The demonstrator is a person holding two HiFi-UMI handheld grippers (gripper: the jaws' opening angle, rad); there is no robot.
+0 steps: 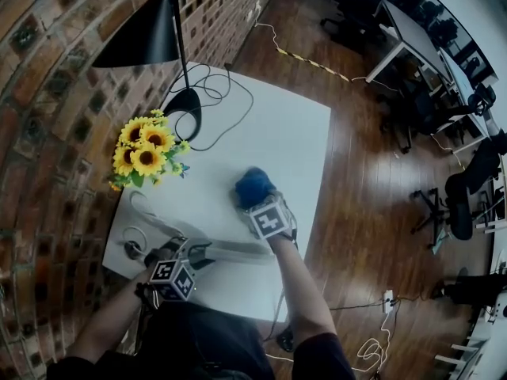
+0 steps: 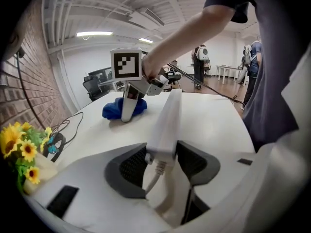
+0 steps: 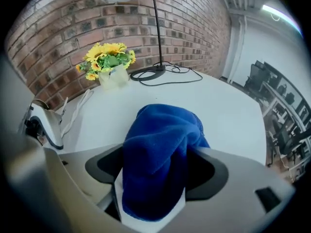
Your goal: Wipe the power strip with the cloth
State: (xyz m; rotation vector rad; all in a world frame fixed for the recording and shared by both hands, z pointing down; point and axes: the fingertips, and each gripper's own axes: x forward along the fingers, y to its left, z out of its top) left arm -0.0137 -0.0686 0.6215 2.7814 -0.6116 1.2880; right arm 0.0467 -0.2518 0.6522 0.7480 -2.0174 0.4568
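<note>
**Here: power strip pinched, cloth loose between spread jaws**

Head view w/ 2 gripper views. The L gripper (image 2: 163, 160) pinches the cord end of the white power strip (image 2: 167, 118). Both pads sit against the strip's sides, and its cord drops away between the jaws. From there the strip reaches across the near part of the white table (image 1: 273, 129), toward the person's R forearm.

The R gripper (image 1: 255, 203) points steeply down at mid-table w/ jaws spread wide. The blue cloth (image 3: 160, 144) lies bunched between them, bulging over the pads, which don't clamp it. Cloth and strip are apart, the cloth farther from the person.

Along the table's L side, by the brick wall (image 1: 47, 93):
- a bunch of sunflowers (image 1: 146, 150)
- a black desk lamp (image 1: 184, 105) w/ its thin cable looped on the tabletop

A white cable (image 1: 146, 212) coils near the L gripper.
</note>
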